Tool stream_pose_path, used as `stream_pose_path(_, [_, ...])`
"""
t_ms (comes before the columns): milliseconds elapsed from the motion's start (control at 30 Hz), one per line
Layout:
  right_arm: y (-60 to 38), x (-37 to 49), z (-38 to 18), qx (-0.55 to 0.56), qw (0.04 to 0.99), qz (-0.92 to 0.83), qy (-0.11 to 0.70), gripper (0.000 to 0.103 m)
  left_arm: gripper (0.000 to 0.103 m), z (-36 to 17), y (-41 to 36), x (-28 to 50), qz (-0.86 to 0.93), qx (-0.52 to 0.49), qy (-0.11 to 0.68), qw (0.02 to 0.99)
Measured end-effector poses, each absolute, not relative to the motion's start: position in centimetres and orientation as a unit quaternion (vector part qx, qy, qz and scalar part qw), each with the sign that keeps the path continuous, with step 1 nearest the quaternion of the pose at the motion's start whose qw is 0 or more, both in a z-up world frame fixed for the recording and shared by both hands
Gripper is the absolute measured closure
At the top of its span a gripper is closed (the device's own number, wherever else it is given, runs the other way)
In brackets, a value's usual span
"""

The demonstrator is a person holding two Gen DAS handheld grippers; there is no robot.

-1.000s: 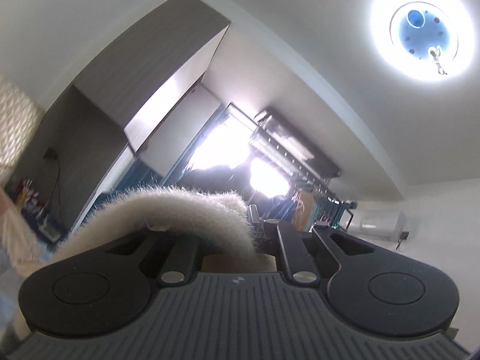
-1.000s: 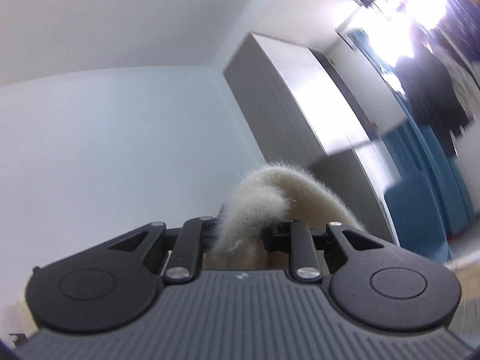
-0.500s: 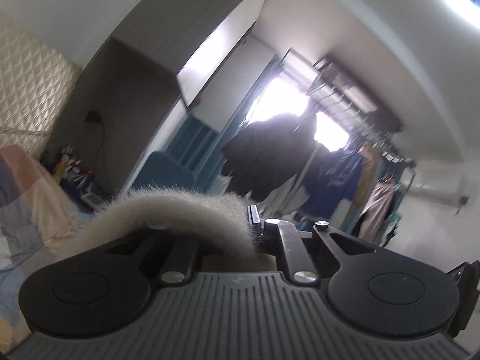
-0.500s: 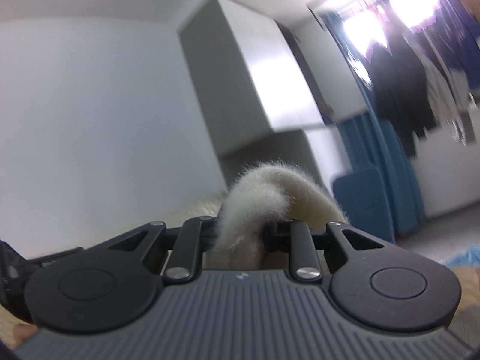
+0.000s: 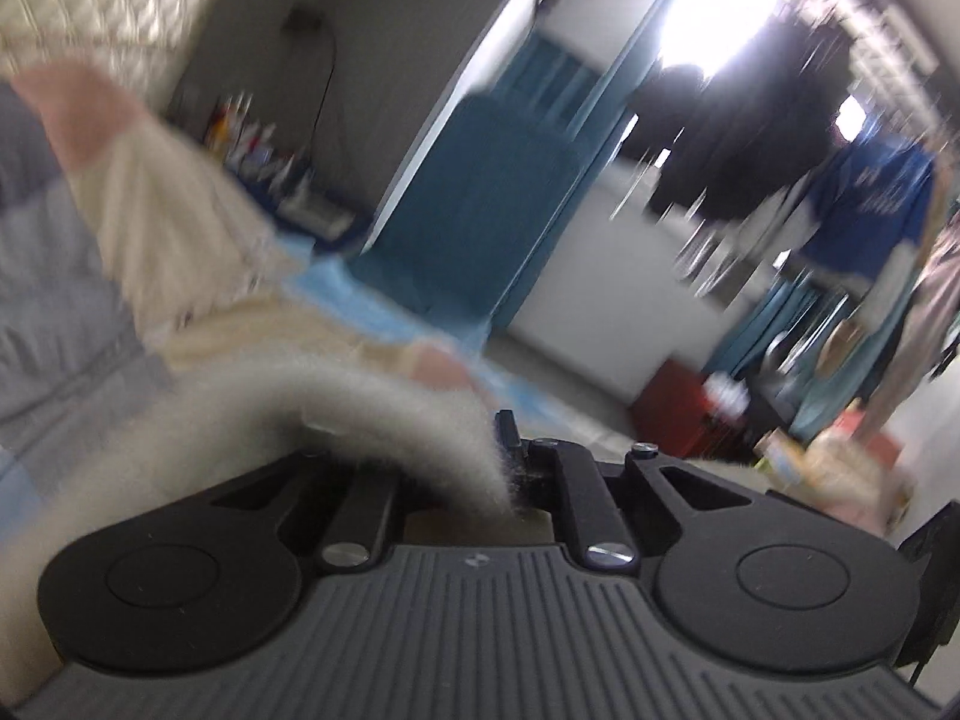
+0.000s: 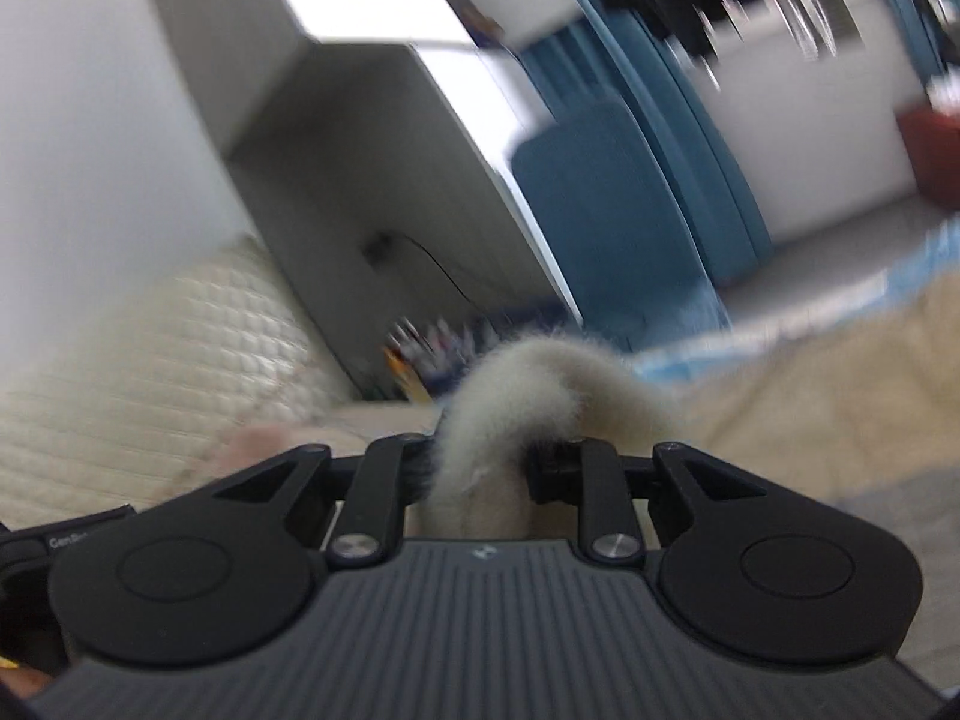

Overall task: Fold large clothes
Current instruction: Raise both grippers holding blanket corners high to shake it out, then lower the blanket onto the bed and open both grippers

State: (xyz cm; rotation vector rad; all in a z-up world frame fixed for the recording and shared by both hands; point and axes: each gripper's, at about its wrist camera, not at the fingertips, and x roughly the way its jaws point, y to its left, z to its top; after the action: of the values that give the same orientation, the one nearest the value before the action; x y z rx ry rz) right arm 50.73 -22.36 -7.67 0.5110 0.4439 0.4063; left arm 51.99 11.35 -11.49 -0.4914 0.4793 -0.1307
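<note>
Both pairs of fingers are nearly closed, each pinching a thick fold of the same cream fleece garment. In the left gripper (image 5: 510,468) the fuzzy cloth (image 5: 384,420) arches out of the jaws and trails off to the left; in the right gripper (image 6: 480,474) the fleece (image 6: 528,396) bulges up between the pads and falls away to the right. One garment, two grips, neither loosened.

A second ago both cameras stared at ceiling and upper wall, with the round ceiling light in the left view. Now both have tipped down and forward: the light is gone, and the bed has come up beneath the fleece. Everything past the grippers is smeared with motion.

Just beyond the cloth lies a patchwork bedspread (image 5: 78,300) in grey, cream, pink and pale blue. Behind it stands a cream quilted headboard (image 6: 150,360), and beside that a low surface holds a cluster of small bottles (image 5: 252,144), too blurred to count. Further back are one teal chair (image 5: 480,198), teal curtains (image 6: 678,78) and a tall grey wardrobe (image 6: 360,138). Farthest off, dark clothes and a blue shirt (image 5: 870,198) hang on a rack against a bright window, with a red box (image 5: 678,414) on the floor below.
</note>
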Motion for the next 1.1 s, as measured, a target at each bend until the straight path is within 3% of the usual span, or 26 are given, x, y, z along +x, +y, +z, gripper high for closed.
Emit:
stream_pose_path(200, [-18.8,51.7,-13.8,0.22,0.915,0.169,0.293,0.079,0.09,-19.7,14.3,59.2,-0.049,-0.245,0.315,0.916])
stream_pose_path(433, [-17.5,51.7,-15.5,0.182,0.925,0.171,0.287,0.076,0.089,-22.7,16.1,61.4,-0.053,-0.266,0.334,0.903])
stream_pose_path(533, [-17.6,51.0,-15.0,0.172,0.928,0.177,0.279,0.074,0.084,-21.1,15.4,60.0,-0.056,-0.251,0.342,0.904])
stream_pose_path(633, [-17.5,51.1,-15.2,0.168,0.928,0.183,0.279,0.067,0.054,-19.0,14.6,57.8,-0.063,-0.257,0.341,0.902])
stream_pose_path(767, [-17.3,49.8,-14.2,0.15,0.93,0.196,0.273,0.046,0.048,-15.4,13.7,53.4,-0.063,-0.244,0.317,0.914])
stream_pose_path(1100, [-18.2,41.2,-9.8,0.11,0.933,0.236,0.249,0.043,0.046,-9.4,11.3,43.2,-0.066,-0.209,0.287,0.932])
